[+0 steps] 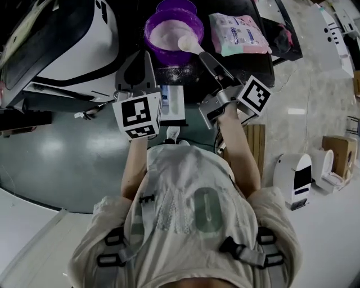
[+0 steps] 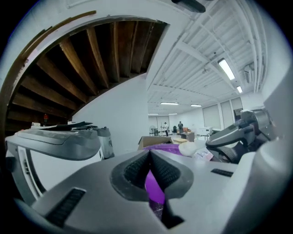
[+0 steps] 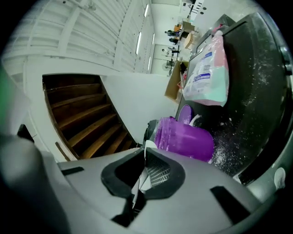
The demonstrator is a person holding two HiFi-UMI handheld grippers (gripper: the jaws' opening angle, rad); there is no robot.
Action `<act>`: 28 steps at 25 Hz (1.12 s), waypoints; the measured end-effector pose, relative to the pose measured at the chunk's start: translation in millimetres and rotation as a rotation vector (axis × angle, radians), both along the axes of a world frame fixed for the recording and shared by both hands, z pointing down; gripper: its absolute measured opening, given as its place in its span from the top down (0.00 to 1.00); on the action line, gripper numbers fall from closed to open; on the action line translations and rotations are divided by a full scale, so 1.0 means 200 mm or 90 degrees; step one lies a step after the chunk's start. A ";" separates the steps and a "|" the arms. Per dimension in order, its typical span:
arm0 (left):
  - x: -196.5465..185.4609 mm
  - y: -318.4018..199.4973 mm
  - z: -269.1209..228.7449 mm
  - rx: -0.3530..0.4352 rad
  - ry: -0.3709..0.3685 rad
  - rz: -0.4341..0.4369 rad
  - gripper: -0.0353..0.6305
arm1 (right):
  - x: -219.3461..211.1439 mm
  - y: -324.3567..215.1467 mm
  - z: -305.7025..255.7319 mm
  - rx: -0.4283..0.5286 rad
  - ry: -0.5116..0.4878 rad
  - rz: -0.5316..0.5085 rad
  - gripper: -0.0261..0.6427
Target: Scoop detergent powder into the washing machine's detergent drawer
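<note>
While right gripper fingers pinch the white scoop, round purple tub — powder-filled, left gripper fingers pressed together

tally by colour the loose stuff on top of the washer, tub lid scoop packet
purple: 2 (tub, lid)
white: 1 (scoop)
pink and teal: 1 (packet)
total: 4
</note>
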State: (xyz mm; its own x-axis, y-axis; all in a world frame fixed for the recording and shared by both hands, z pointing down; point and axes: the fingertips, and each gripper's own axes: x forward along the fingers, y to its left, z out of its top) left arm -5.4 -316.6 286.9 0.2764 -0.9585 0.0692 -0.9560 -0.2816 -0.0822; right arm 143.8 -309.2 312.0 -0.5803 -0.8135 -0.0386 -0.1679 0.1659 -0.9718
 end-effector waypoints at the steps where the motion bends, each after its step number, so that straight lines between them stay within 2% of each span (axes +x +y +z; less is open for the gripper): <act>1: 0.01 0.02 0.01 -0.002 -0.007 -0.003 0.92 | 0.00 0.02 0.01 0.001 -0.013 0.008 0.94; 3: 0.00 0.07 0.03 -0.009 -0.005 -0.008 0.92 | 0.01 0.09 0.04 -0.008 -0.032 0.024 0.94; 9: 0.02 0.23 0.00 0.005 -0.007 -0.006 0.92 | 0.06 0.25 0.10 -0.026 -0.044 0.043 0.94; 14: 0.06 0.35 0.04 -0.005 0.002 -0.003 0.92 | 0.11 0.37 0.13 -0.029 -0.048 0.059 0.94; 18: 0.09 0.44 0.08 -0.012 -0.003 0.001 0.92 | 0.11 0.45 0.17 -0.028 -0.036 0.057 0.94; 23: 0.09 0.50 0.08 -0.013 -0.008 -0.006 0.92 | 0.09 0.53 0.22 -0.023 0.014 0.041 0.94; 28: 0.04 0.57 0.11 -0.021 -0.010 -0.034 0.92 | 0.06 0.59 0.24 -0.028 0.010 0.023 0.94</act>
